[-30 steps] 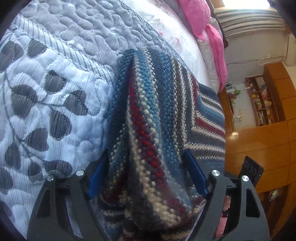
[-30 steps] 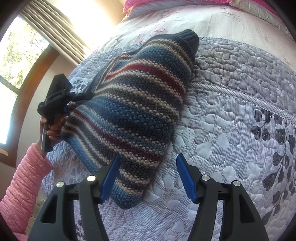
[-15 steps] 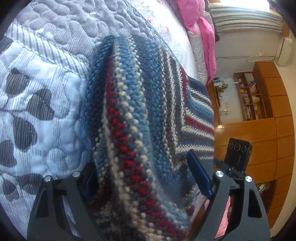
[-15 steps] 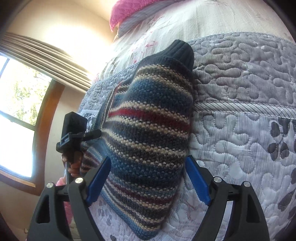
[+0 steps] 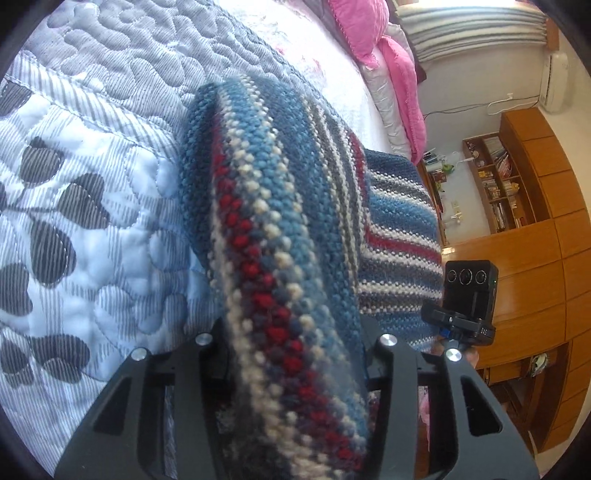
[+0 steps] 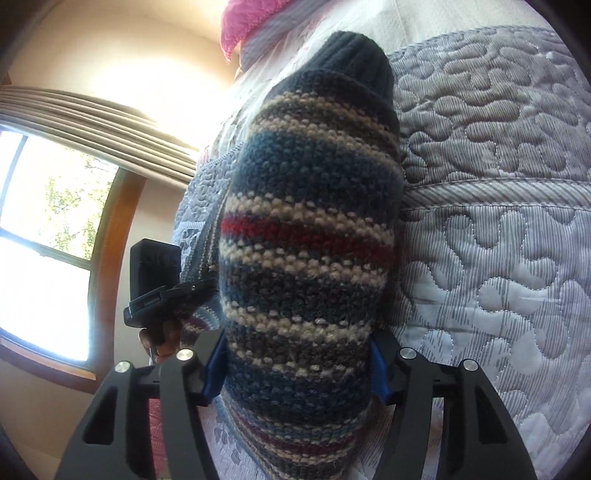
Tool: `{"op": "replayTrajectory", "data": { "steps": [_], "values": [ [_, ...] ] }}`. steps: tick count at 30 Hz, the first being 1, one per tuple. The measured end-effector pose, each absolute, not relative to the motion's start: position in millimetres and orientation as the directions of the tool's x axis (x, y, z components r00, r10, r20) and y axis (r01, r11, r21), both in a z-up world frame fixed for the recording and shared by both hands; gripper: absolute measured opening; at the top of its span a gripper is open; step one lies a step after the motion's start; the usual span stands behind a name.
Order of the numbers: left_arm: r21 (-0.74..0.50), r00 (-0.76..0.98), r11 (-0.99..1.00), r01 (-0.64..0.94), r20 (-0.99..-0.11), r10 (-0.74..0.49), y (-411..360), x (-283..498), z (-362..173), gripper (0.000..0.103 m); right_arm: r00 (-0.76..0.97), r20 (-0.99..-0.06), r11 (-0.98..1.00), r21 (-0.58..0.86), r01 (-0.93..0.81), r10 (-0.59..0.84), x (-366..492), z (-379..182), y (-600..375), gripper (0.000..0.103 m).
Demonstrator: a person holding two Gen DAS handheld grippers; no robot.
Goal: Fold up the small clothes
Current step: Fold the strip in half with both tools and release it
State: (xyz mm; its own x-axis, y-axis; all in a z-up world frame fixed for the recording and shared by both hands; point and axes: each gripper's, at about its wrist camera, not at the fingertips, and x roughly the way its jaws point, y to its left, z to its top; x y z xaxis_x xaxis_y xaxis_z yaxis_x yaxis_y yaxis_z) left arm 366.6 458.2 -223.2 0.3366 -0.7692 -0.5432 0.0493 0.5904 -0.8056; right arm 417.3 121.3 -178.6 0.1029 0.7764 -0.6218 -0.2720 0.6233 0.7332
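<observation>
1. My left gripper [image 5: 295, 354] is clamped on a thick fold of the striped knit sweater [image 5: 273, 229]; the wool bulges up between the two black jaws and hides the blue pads.
2. My right gripper [image 6: 297, 363] grips another bunch of the same sweater [image 6: 310, 229], blue pads [image 6: 378, 369] pressed against both sides.
3. The sweater rises off the quilted bedspread [image 5: 92, 177], its dark ribbed edge [image 6: 354, 62] at the far end in the right view.
4. From the left camera, open quilt lies to the left of the sweater; the right gripper [image 5: 467, 295] shows just beyond the sweater's right edge.
5. Pink pillows [image 5: 365, 33] sit at the far end of the bed, well apart from both grippers.
6. A wooden cabinet [image 5: 532, 266] stands past the bed's right edge.
</observation>
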Motion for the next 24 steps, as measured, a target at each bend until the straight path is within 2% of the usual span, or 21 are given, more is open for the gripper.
{"op": "replayTrajectory", "data": {
  "steps": [3,10,19,24],
  "values": [
    [-0.828,0.349,0.558,0.059,-0.506,-0.789,451,357,-214,0.041,0.099,-0.602,0.602,0.746,-0.284,0.793,409,-168,112,0.06],
    [-0.827,0.326,0.553,0.105,-0.496,-0.804,407,327,-186,0.041,0.097,-0.616,0.61,0.724,-0.322,0.782,372,-142,71,0.06],
    [-0.835,0.284,0.509,0.211,-0.446,-0.849,324,273,-150,0.041,0.153,-0.609,0.623,0.72,-0.307,0.779,306,-116,-34,0.06],
    [-0.79,0.276,0.561,0.248,-0.497,-0.823,281,266,-156,0.041,0.175,-0.618,0.642,0.727,-0.245,0.767,297,-134,-73,0.06]
  ]
}}
